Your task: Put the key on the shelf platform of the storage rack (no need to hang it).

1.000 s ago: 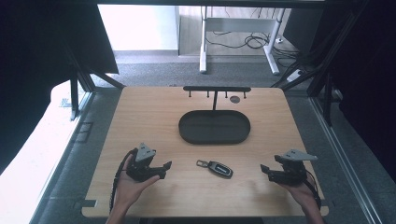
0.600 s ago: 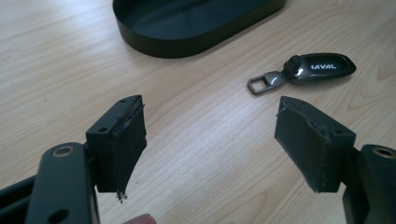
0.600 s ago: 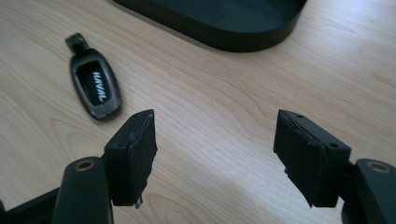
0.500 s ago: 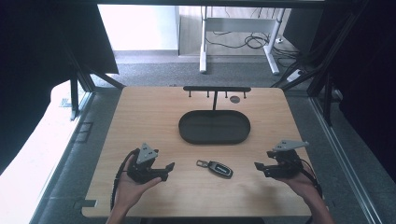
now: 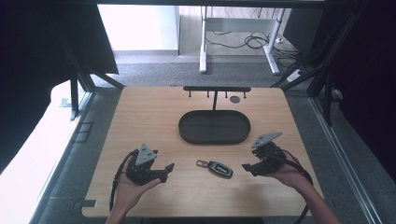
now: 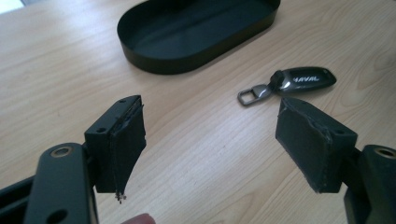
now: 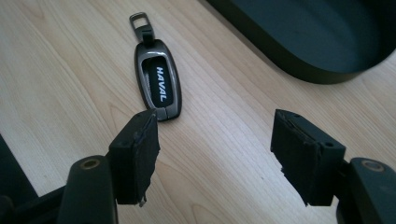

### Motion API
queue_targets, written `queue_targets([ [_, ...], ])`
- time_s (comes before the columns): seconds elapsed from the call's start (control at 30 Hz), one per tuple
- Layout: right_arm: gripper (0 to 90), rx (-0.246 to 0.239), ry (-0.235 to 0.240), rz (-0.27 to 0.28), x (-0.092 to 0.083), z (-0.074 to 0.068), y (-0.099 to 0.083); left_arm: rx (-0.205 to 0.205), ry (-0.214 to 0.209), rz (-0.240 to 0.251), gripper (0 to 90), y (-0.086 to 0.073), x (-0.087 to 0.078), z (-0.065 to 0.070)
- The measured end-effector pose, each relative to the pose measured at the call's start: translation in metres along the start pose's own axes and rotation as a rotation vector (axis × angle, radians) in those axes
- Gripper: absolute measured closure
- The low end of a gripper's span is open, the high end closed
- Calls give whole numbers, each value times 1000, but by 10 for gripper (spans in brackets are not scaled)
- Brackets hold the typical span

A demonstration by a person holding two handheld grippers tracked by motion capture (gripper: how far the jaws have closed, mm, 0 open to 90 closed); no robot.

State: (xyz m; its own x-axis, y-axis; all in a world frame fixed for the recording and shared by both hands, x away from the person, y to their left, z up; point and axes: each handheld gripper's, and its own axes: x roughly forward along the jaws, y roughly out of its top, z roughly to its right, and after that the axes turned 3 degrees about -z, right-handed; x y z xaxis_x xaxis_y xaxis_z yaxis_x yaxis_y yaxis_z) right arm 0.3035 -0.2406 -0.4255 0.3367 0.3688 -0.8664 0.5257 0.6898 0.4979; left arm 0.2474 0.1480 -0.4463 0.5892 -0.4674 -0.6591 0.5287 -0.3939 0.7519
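Observation:
A dark car key fob (image 5: 217,167) with a metal clip lies flat on the wooden table (image 5: 154,116), in front of a black oval tray (image 5: 214,127). The fob (image 7: 158,83) carries the word HAVAL and lies just beyond my right gripper's left jaw. My right gripper (image 5: 248,168) is open, a short way right of the fob, nothing between its jaws. My left gripper (image 5: 167,171) is open too, left of the fob, held in a hand near the front edge. From the left gripper view the fob (image 6: 299,80) lies ahead to the right and the tray (image 6: 196,28) farther off.
A black T-shaped rack (image 5: 216,91) with small hooks stands behind the tray. A small dark round disc (image 5: 235,99) lies near the rack. Bare tabletop surrounds the fob. Dark frame struts and floor lie beyond the table edges.
My right gripper has moved left and forward, closing in on the key fob. The left gripper has shifted slightly. The fob and tray stay put.

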Motion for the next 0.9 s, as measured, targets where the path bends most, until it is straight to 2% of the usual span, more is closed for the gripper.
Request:
queue_targets([
  [0.13, 311, -42, 20, -52, 12, -4, 17, 3, 1, 14, 243, -1, -5, 2],
  [0.33, 311, -77, 29, -93, 22, -11, 32, -12, 11, 11, 243, -5, -8, -1],
  [0.43, 313, -93, 41, -91, 26, -15, 37, -15, 8, 13, 243, -5, -9, -2],
  [0.73, 315, -83, 53, -92, 32, -16, 39, -23, -9, 12, 241, -6, -9, -4],
  [0.9, 322, -96, 67, -99, 36, -18, 43, -28, -15, 17, 241, -6, -10, -6],
])
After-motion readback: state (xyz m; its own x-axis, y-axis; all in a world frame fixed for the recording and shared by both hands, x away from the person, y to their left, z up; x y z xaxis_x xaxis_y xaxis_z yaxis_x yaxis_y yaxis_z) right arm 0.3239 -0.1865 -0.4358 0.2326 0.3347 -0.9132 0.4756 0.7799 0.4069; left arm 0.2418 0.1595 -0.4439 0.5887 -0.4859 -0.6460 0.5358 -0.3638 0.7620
